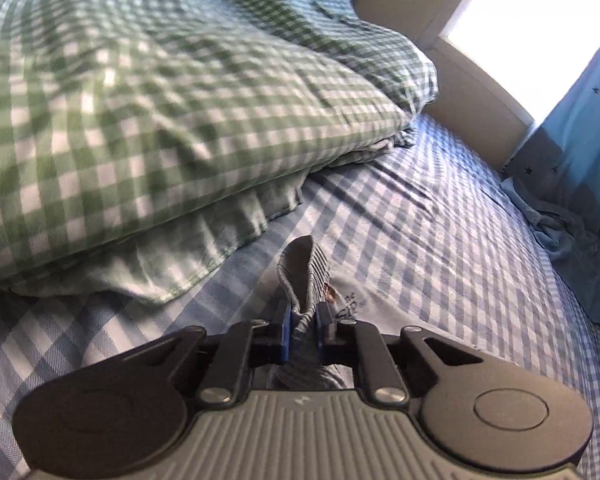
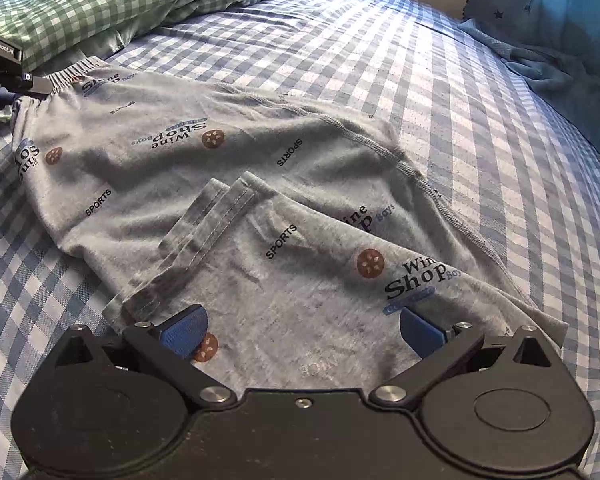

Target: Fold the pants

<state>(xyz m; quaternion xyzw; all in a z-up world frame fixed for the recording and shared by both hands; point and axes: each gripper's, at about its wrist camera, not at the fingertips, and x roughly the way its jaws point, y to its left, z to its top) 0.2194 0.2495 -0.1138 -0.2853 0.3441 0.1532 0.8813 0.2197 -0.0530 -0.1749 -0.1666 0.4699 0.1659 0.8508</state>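
Although the grey printed pants [image 2: 260, 184] are only partly folded, one fold is already made: the leg ends have been brought up over the upper part, so their hems [image 2: 204, 236] lie on top of the garment about midway along it. The pants lie on the blue checked bed sheet [image 2: 440, 92], with the elastic waistband [image 2: 76, 72] at the end nearest the green checked pillow [image 2: 80, 4] and the folded edge at the end far from the pillow.

The left claw [image 1: 303, 320] is clamped on a bunched bit of the waistband [image 1: 300, 276], its blue pads [image 1: 286, 328] pressing the fabric from both sides; this pinch sits just beside the pillow's lower corner. Its body shows at the left edge of the right wrist view, at the waistband end.

The right claw [image 2: 300, 332] stands wide apart above the folded end, well away from the pillow. Its blue pads [image 2: 184, 330] hover over the cloth on either side and grip nothing that I can see.

By my judgement the work is somewhere near the middle. Left to do: carry the waistband end over toward the folded end, or otherwise halve the bundle again, then smooth the wrinkles across the seat. The upper leg lies a little askew over the lower layer, so the stack may need squaring.
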